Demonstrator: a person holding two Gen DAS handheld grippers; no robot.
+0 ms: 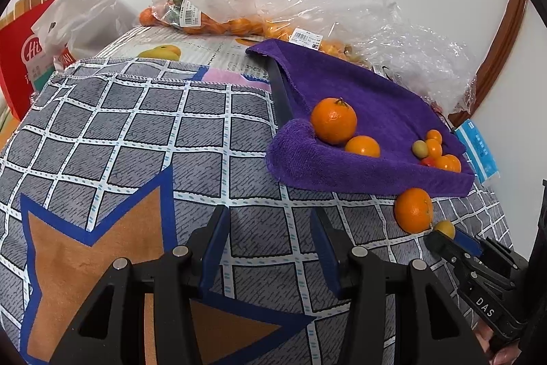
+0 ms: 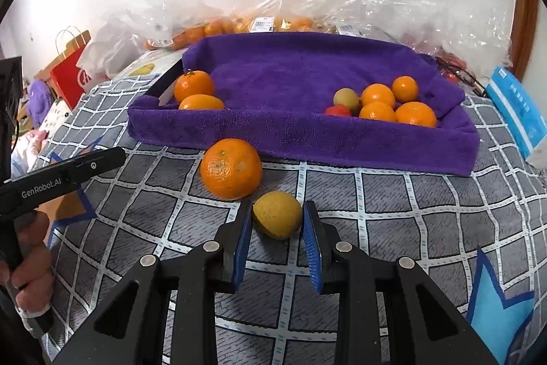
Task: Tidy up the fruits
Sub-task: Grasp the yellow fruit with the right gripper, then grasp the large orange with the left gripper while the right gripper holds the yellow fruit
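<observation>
The right gripper (image 2: 277, 221) is pinching the little yellow fruit (image 2: 277, 218), the left gripper (image 1: 270, 228) is spread and empty, and next comes a lift toward twelve o'clock into the purple tray (image 2: 307, 146).

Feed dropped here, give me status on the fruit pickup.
Right gripper shut on yellow fruit. Left gripper open, empty. Big orange sits just before purple tray.

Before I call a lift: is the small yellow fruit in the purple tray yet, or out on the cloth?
Out. The small yellow fruit sits on the checked cloth before the purple tray, between the right gripper fingers.
</observation>
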